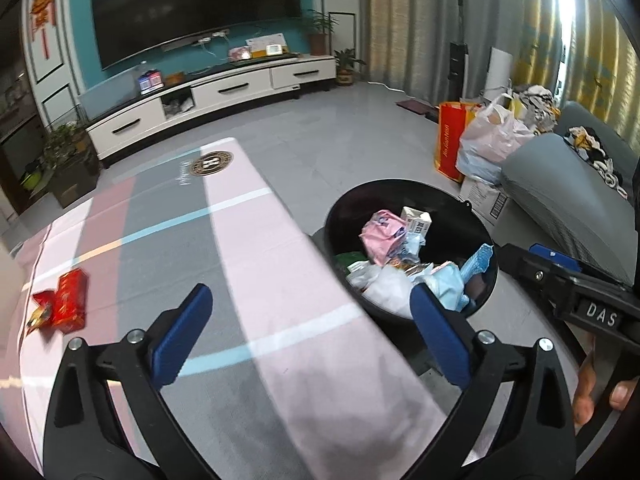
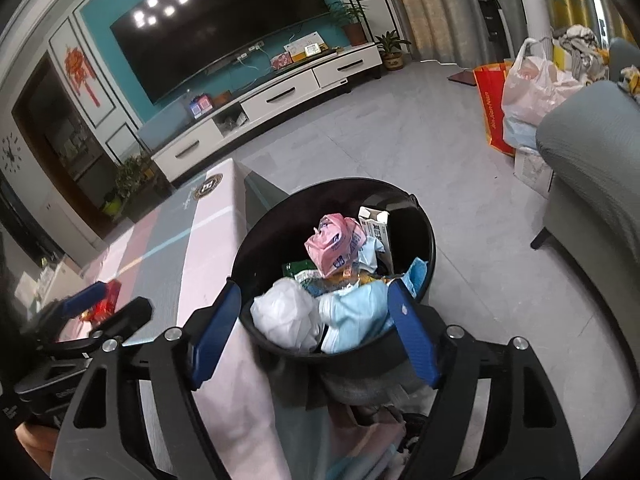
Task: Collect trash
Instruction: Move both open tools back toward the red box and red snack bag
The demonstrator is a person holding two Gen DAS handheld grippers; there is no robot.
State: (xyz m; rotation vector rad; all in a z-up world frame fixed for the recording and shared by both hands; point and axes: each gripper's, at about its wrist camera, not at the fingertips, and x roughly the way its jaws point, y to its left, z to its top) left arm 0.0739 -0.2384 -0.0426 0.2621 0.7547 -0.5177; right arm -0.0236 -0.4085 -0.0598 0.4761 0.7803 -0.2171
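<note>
- The left gripper (image 1: pixel 308 336) hangs above the tabletop (image 1: pixel 256 248), which is draped in a pink, grey and white striped cloth; its blue-padded jaws are spread wide with nothing between them.
- The right gripper (image 2: pixel 316 332) is poised over the near rim of the round black plastic trash bin (image 2: pixel 420 216), its blue pads apart and gripping nothing.
- The bin stands on the grey tiled floor (image 2: pixel 460 152) just beside the tabletop's edge, with a grey sofa (image 2: pixel 592 160) near its other side.
- Inside the bin lie a crumpled pink wrapper (image 2: pixel 334 246), a small white carton (image 2: pixel 374 220), a white plastic wad (image 2: pixel 286 314) and pale blue crumpled paper (image 2: pixel 352 316), piled close to the rim.
- A red packet (image 1: pixel 70 302) with a crumpled red-and-gold wrapper (image 1: pixel 40 314) touching it lies on the cloth at the left side of the tabletop, well apart from the bin.
- In the left wrist view, the right gripper's black body comes in from the right edge beside the bin, with a hand (image 1: pixel 592 388) around its handle.
</note>
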